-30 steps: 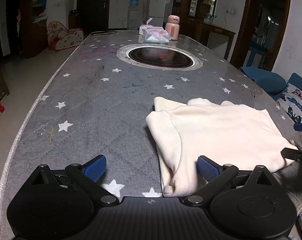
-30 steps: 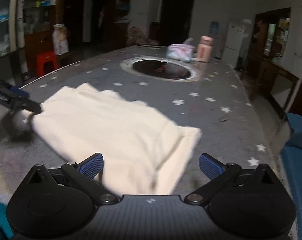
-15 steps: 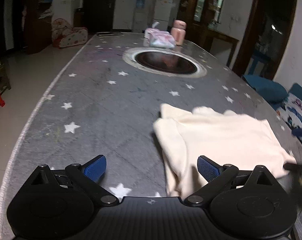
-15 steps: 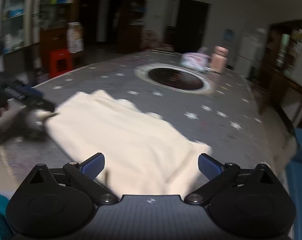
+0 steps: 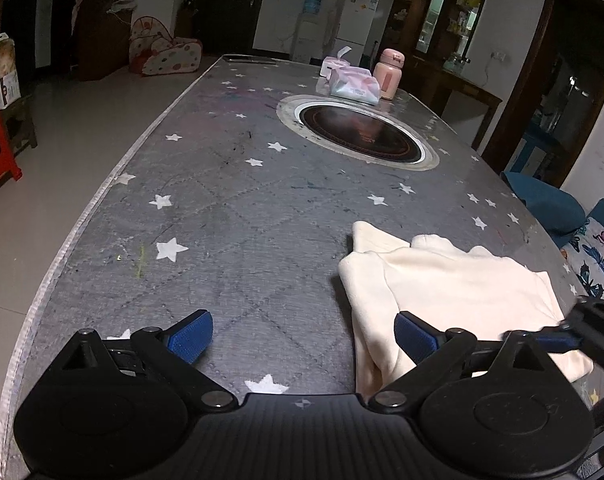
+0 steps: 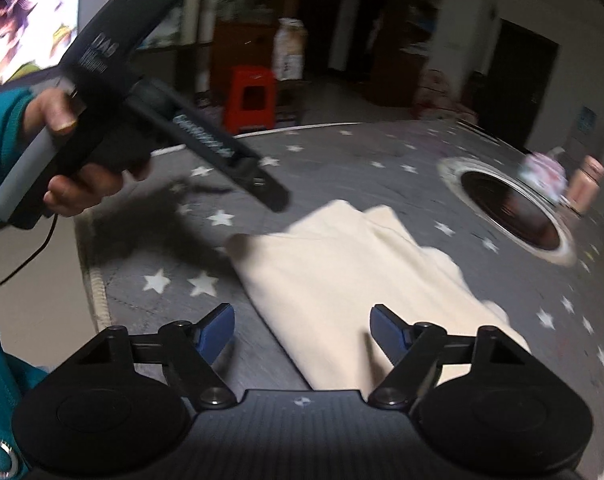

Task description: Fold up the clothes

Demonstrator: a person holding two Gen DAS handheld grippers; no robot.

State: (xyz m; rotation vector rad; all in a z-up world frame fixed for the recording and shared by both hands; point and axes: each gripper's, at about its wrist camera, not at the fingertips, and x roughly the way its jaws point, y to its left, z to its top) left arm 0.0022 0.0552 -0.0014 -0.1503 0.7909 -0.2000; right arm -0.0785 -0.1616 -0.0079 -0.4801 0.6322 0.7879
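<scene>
On the table [image 5: 230,216], near edge: cream garment [image 5: 454,292] lies in a folded stack, layers doubled along its left side, flat on the star cloth
Left gripper [image 5: 302,334]: fingers spread wide, holding nothing; I have it raised off the table, right pad over the garment's near-left corner
Right gripper [image 6: 302,326]: fingers apart, empty, lifted above the garment [image 6: 354,280]
Change over last second: both views have pulled up and back; the right one has swung left, now showing my left hand [image 6: 82,152] on its handle
Garment shape: same outline as a second ago
Reading: both grippers backing off a folded piece; either this fold is done or I'm repositioning for another
</scene>
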